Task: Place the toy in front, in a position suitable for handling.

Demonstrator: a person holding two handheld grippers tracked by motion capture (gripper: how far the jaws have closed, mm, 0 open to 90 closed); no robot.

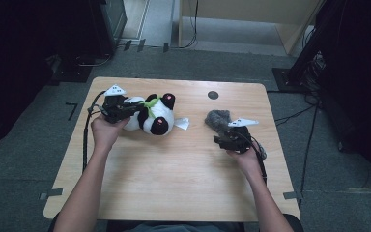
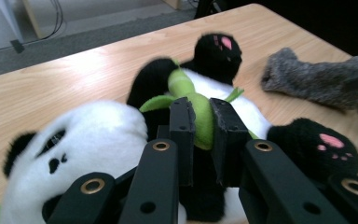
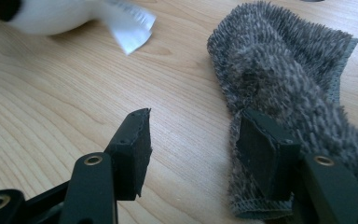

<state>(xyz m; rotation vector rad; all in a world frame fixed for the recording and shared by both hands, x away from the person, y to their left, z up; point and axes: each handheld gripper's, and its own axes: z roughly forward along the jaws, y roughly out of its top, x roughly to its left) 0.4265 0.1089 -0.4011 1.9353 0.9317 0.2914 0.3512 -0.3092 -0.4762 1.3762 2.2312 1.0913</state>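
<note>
From above, my left gripper (image 1: 128, 110) is half lost against the panda (image 1: 152, 114) lying on its back at the table's (image 1: 183, 174) far left, and the panda's head blurs at the edge of the left gripper view. Those jaws are clamped on the green leaf (image 2: 200, 114) on its chest. My right gripper (image 3: 196, 140) stands half open, one pad touching the grey fuzzy cloth (image 3: 289, 79) near the right edge, nothing pinched between them.

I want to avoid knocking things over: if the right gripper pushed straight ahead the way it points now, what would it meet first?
Probably the grey fuzzy cloth: the right gripper is open, one pad already at the cloth's edge, bare table between the jaws. Depth is uncertain.
</note>
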